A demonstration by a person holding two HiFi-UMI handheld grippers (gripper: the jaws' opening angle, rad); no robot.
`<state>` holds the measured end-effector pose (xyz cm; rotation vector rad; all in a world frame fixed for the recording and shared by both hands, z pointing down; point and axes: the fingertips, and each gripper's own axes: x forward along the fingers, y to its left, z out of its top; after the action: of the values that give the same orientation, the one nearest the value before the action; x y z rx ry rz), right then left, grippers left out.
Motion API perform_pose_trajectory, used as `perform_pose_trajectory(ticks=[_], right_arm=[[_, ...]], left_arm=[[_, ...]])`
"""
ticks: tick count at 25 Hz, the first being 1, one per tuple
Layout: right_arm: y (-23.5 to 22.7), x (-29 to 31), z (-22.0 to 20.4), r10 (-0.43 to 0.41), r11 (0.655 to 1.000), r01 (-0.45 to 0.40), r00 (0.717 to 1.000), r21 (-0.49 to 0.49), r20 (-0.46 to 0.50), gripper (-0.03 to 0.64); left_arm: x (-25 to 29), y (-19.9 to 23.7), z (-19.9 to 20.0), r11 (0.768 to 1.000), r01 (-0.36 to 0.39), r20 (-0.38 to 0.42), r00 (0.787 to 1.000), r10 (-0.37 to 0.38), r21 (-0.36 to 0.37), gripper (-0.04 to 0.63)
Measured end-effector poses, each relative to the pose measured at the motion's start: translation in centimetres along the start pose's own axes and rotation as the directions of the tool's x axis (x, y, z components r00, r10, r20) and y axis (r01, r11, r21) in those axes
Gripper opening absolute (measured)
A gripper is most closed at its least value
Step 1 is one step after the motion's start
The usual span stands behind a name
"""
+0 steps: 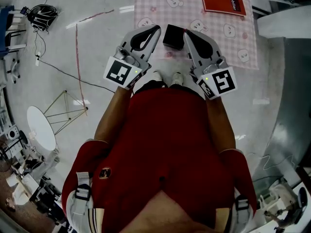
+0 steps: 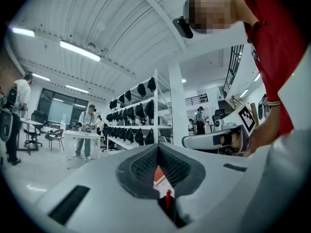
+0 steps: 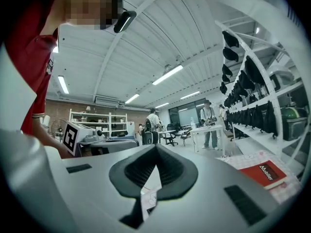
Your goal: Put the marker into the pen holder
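Observation:
A black box-shaped pen holder (image 1: 172, 37) stands on the near edge of a pink checked tablecloth (image 1: 160, 4). It sits just ahead of and between the tips of my two grippers. My left gripper (image 1: 156, 29) is held at chest height, jaws shut with the tips meeting. In the left gripper view a thin red thing (image 2: 166, 198), perhaps the marker, shows through the slot below the closed tips. I cannot tell whether it is held or lies beyond. My right gripper (image 1: 186, 34) is shut too, with nothing between its pads (image 3: 146, 171).
A red book (image 1: 222, 0) lies at the cloth's far right and shows in the right gripper view (image 3: 265, 173). A shelf of black helmets (image 2: 138, 113) and people at tables stand in the room. Cables and a white round stool (image 1: 41, 127) are on the floor to the left.

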<state>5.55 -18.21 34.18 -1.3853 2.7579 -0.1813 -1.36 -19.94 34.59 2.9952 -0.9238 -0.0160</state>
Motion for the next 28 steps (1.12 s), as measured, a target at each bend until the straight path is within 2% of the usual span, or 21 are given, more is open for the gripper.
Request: perform_pose_trajectory(ticks=[28], right_arm=[[1.0, -1.0, 0.4, -0.023, 0.999, 0.023, 1.0, -0.036, 0.0, -0.002]], left_arm=[[-0.9, -0.6, 1.0, 1.0, 0.014, 0.026, 1.0, -0.014, 0.001, 0.006]])
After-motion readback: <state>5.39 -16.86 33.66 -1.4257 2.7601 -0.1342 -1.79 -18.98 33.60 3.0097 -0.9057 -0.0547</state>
